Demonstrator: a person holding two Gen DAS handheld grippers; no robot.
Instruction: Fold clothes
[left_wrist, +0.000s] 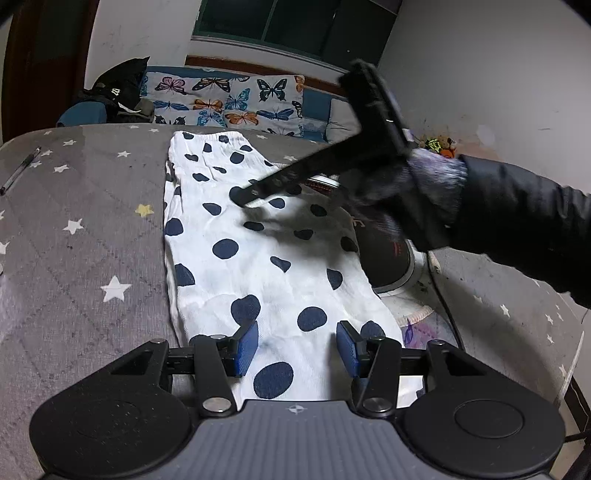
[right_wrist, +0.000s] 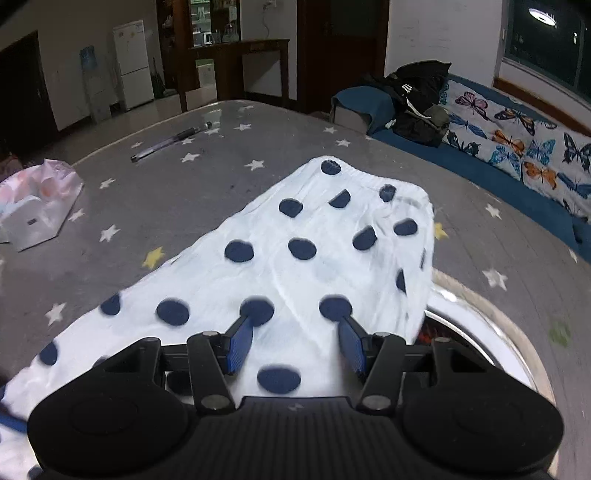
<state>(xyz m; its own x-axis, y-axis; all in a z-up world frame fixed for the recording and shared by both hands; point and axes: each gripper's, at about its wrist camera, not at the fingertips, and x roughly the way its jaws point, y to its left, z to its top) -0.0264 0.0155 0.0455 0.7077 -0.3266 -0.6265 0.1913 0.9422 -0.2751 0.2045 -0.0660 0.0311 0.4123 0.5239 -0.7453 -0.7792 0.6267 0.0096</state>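
The left tool (left_wrist: 295, 341) hangs with its blue pads (left_wrist: 245, 347) spread wide over the near end of the garment (left_wrist: 258, 258), nothing between them. The right tool (right_wrist: 295, 341) is likewise spread and empty, low above the same cloth; from the left view it (left_wrist: 243, 197) shows as a blurred black bar reaching in over the garment's middle, gripped by a gloved hand (left_wrist: 417, 192). The garment, white with navy dots, lies lengthwise and flat on the grey star-print tabletop (left_wrist: 81, 229), waistband (right_wrist: 365, 175) at the far end. Its right edge overlaps a round red-centred appliance (left_wrist: 391, 258). A pen (right_wrist: 170, 142) lies well apart to the left, a plastic bag (right_wrist: 37, 203) farther off
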